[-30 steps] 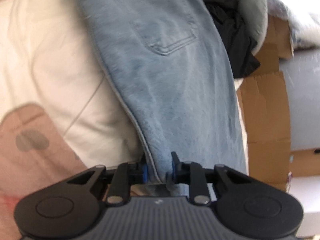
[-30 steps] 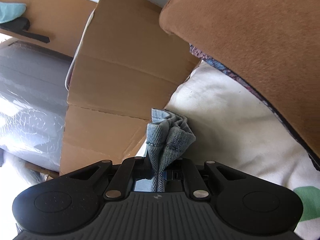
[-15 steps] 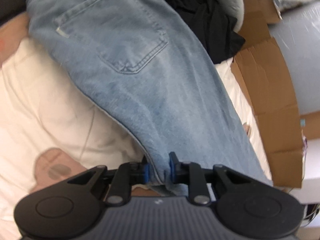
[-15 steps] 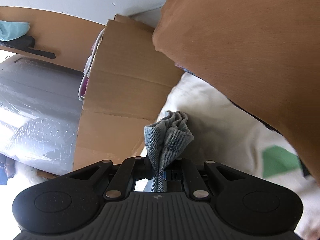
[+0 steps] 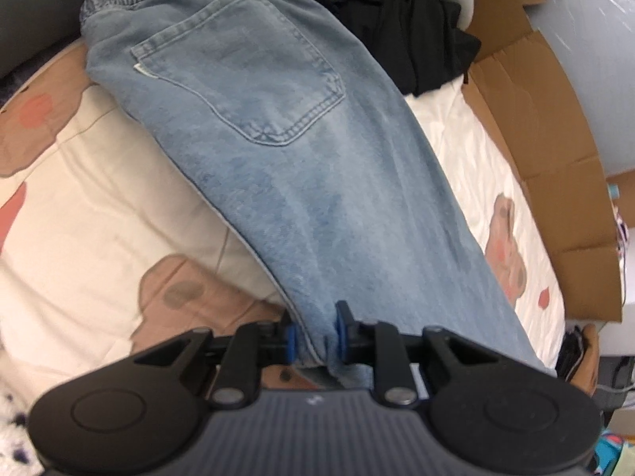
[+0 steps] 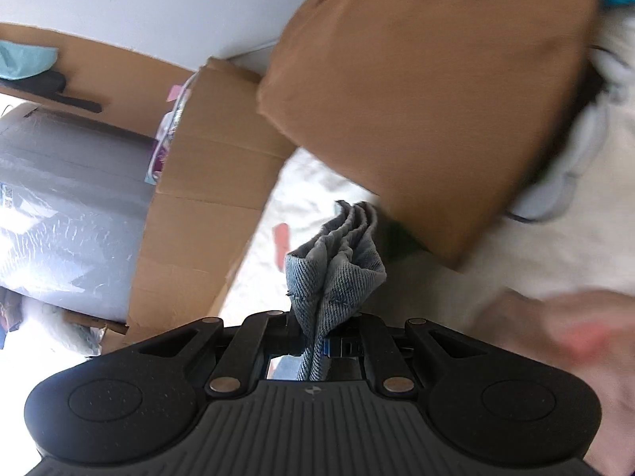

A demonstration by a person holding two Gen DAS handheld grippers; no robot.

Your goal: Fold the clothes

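Jeans, one pair; two grippers clamp them.

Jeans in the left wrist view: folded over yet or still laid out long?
Laid out long. The jeans run unfolded from waistband to the left gripper, which pinches the leg end.

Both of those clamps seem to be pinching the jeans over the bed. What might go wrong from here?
The right gripper holds only a small bunched bit of the jeans' hem, so the denim might slip out.

The left gripper pinches just an edge fold, which may also slip under the denim's weight.

The black garment lies against the jeans near the waistband, so it might get dragged along.
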